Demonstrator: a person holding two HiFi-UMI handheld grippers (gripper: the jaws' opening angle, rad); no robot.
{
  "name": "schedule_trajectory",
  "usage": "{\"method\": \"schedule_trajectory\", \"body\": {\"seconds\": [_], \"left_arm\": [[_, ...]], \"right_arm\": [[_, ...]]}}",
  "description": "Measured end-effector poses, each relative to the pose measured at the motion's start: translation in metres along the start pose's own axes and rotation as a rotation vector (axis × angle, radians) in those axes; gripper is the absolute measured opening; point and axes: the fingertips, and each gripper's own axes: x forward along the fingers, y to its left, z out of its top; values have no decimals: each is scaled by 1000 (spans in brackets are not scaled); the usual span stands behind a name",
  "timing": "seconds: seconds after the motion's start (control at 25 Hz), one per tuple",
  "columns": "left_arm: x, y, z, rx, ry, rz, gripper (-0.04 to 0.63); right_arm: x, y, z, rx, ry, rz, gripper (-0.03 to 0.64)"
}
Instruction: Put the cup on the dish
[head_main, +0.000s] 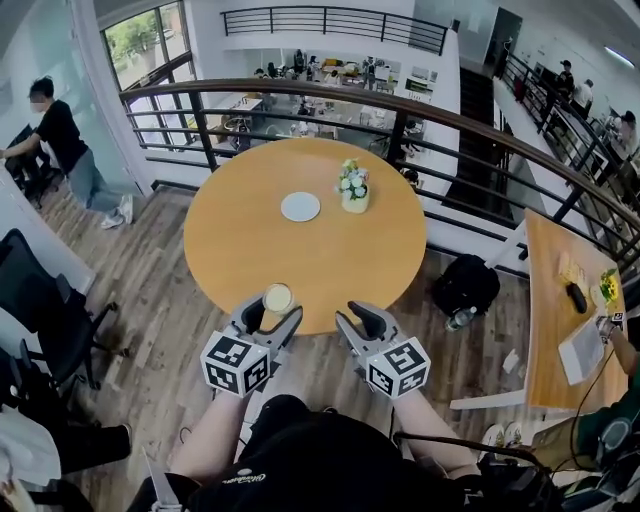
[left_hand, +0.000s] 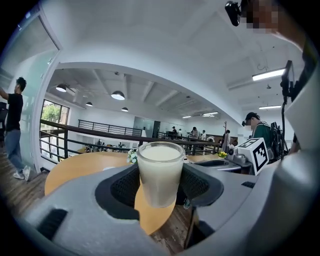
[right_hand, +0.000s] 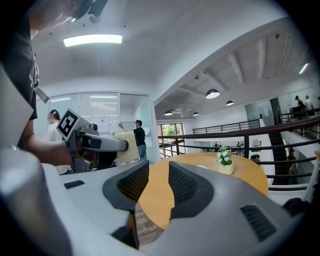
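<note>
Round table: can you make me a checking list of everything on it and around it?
Surface: round wooden table, mostly bare wood.
Job's things: cup of pale drink, held at the table's near edge; white dish empty, mid-table.
Clutter: small flower pot beside the dish.
Tongs: left tongs closed on the cup; right tongs apart, empty.
Cables: what looks like a thin dark cable near the side table.
Surroundings: railing behind, black chair left, backpack on the floor right, person far left.

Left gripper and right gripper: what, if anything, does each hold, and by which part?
Left gripper holds the cup by its side walls, between both pads. Right gripper holds nothing; jaws apart.
</note>
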Motion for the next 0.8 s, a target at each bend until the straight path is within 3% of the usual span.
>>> {"method": "schedule_trajectory", "body": {"seconds": [0.4,0.8], "left_arm": [[45,37,1,-16,17,10,253],[93,128,24,2,28,-18,253]], "right_arm": [[44,-36,-6,13,34,24,109],[145,-71,18,16,30,3,109]]}}
